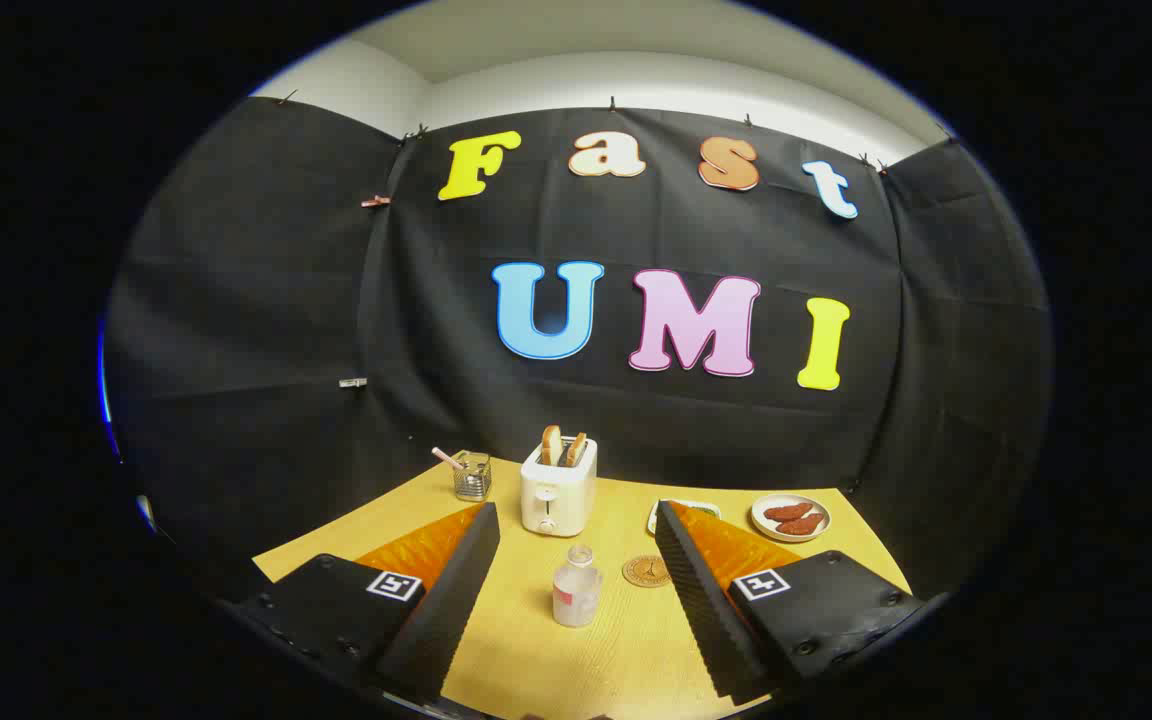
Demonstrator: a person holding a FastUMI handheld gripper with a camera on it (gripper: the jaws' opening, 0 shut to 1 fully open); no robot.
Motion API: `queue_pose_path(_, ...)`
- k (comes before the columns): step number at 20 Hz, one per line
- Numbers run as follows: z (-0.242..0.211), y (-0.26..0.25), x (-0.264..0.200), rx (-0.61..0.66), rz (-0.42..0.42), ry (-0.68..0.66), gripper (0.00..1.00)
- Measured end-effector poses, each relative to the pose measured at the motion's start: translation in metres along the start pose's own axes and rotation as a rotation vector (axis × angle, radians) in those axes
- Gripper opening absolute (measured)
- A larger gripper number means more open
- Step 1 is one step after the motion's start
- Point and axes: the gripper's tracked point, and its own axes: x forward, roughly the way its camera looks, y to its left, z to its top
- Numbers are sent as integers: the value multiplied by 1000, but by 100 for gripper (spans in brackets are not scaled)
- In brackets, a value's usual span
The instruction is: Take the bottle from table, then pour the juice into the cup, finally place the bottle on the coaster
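Your tongs (576, 525) hang spread wide above the yellow desk (626, 650) in the lower part of the frame, gripping nothing. The small clear bottle (576, 588) stands upright in the open gap between the two fingers, low in the centre, touching neither. Just to its right, near the inner edge of your right finger, a round brown coaster (647, 571) lies flat on the desk, apart from the bottle. Beyond the bottle, at the middle of the frame, a white toaster (558, 490) carries two slices of toast (563, 446) standing up in its slots. To the left of the toaster sits a wire basket (473, 476) with a pink stick poking out. At lower right, beyond your right finger, a white plate (790, 518) holds pieces of browned food. A pale dish (683, 508) is partly hidden behind the right fingertip; you cannot tell what it holds.
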Motion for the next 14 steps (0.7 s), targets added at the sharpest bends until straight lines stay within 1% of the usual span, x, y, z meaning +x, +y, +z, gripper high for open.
queue_pose_path(2, -3, 0, 9, 10, -31, 2, 97)
queue_pose_path(6, -11, 7, 20, -16, -90, 13, 97)
queue_pose_path(10, -16, 26, 27, -15, -93, 12, 97)
queue_pose_path(14, -23, 39, 28, -46, -90, 29, 97)
